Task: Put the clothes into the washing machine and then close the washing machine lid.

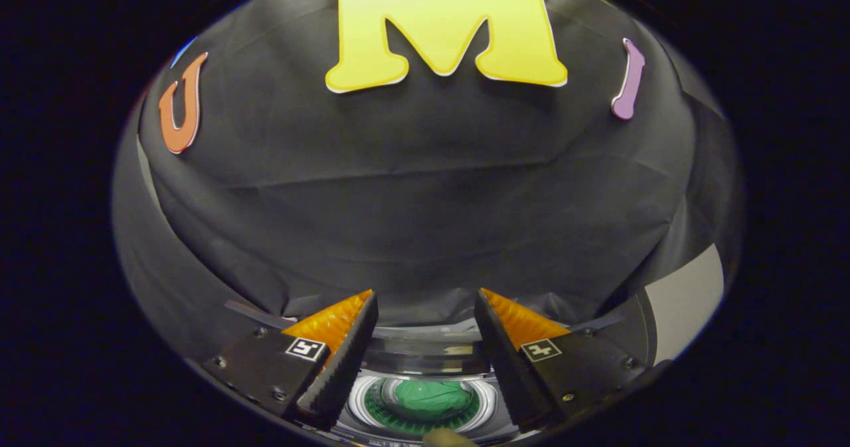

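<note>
Between the fingers and a little below them, the round mouth of the washing machine (425, 404) looks up at the camera, and a green cloth (430, 397) lies bunched inside the drum. The gripper (425, 301) is held above the machine with its fingers spread wide apart and nothing between them; neither finger touches the cloth or the machine. The clothes step therefore reads as done, as far as one garment shows; whether more clothes wait elsewhere cannot be told. The lid (425, 354) appears as a glassy curved band standing just beyond the opening, so it looks raised, not shut. Remaining, by judgement: bring the fingers to the lid and swing it down over the drum. Behind everything hangs the booth's black cloth wall (425, 201).
</note>
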A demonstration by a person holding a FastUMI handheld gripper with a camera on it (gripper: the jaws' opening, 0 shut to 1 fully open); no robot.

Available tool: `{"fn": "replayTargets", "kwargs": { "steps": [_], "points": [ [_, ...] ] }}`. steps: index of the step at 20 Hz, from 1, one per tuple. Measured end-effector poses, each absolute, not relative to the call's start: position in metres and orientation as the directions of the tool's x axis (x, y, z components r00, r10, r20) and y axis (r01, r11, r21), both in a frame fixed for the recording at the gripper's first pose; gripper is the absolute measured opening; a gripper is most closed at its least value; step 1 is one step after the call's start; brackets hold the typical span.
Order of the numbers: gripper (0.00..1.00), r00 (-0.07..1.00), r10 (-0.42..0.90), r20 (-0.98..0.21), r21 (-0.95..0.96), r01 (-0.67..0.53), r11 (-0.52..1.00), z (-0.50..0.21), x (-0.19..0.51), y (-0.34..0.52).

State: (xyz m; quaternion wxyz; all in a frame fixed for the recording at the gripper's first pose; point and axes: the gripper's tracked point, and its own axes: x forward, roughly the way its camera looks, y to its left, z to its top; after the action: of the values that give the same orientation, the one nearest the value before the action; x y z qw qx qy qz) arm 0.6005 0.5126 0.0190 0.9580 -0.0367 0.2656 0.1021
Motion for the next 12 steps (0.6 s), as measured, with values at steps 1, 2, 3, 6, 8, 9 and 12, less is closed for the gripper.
{"fn": "replayTargets", "kwargs": {
  "steps": [1, 2, 3, 6, 8, 9, 12],
  "points": [
    [0.92, 0.843, 0.176, -0.508, -0.017, -0.214, 0.977, 0.0202, 0.602, 0.5124],
    [0.92, 0.84, 0.182, -0.511, -0.013, -0.219, 0.976, 0.0184, 0.6007, 0.5126],
    [0.92, 0.842, 0.187, -0.507, -0.007, -0.221, 0.975, 0.0199, 0.6002, 0.5129],
    [0.92, 0.845, 0.21, -0.492, -0.012, -0.248, 0.969, 0.0192, 0.5997, 0.5137],
    [0.92, 0.857, 0.228, -0.463, -0.014, -0.264, 0.964, 0.0198, 0.5991, 0.5137],
    [0.92, 0.864, 0.235, -0.445, -0.012, -0.268, 0.963, 0.0204, 0.5983, 0.5136],
    [0.92, 0.881, 0.249, -0.403, -0.014, -0.277, 0.961, 0.0208, 0.5927, 0.5125]
  ]
}}
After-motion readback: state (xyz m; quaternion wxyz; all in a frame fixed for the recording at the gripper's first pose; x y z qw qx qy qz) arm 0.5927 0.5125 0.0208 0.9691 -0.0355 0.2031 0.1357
